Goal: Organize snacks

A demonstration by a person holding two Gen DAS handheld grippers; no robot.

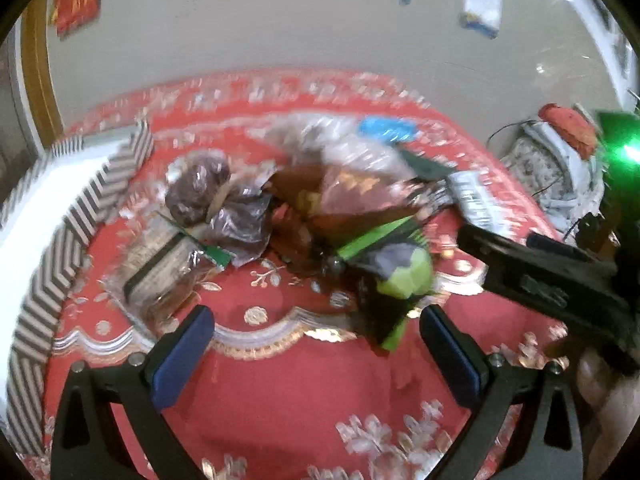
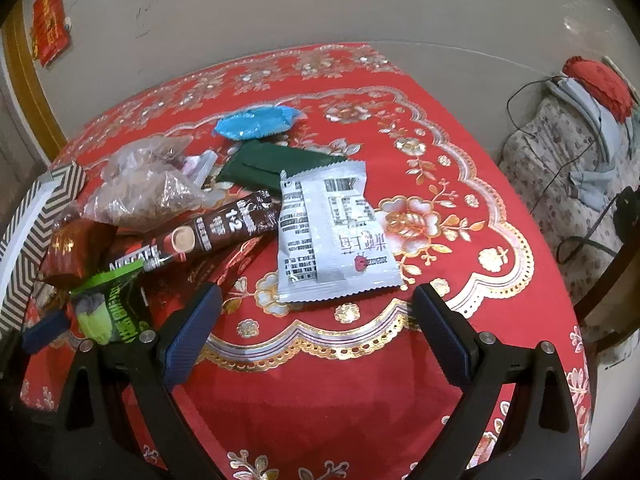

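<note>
A pile of snack packets lies on the red tablecloth [image 2: 360, 380]. In the right wrist view I see a silver packet [image 2: 332, 232], a Nescafe stick [image 2: 208, 232], a dark green packet [image 2: 272, 164], a blue packet [image 2: 256, 122], clear bags [image 2: 148, 184] and a green-black packet [image 2: 108, 308]. My right gripper [image 2: 316, 336] is open and empty, just short of the silver packet. In the blurred left wrist view my left gripper [image 1: 316, 356] is open and empty, near the green-black packet [image 1: 392, 288], a clear bag of brown snacks [image 1: 200, 196] and a biscuit pack [image 1: 160, 272].
A box with a black-and-white zigzag rim [image 1: 80, 216] stands at the table's left; it also shows in the right wrist view [image 2: 36, 216]. The right gripper's body [image 1: 552, 280] crosses the right of the left wrist view. A chair with clothes [image 2: 560, 168] stands beyond the table's right edge.
</note>
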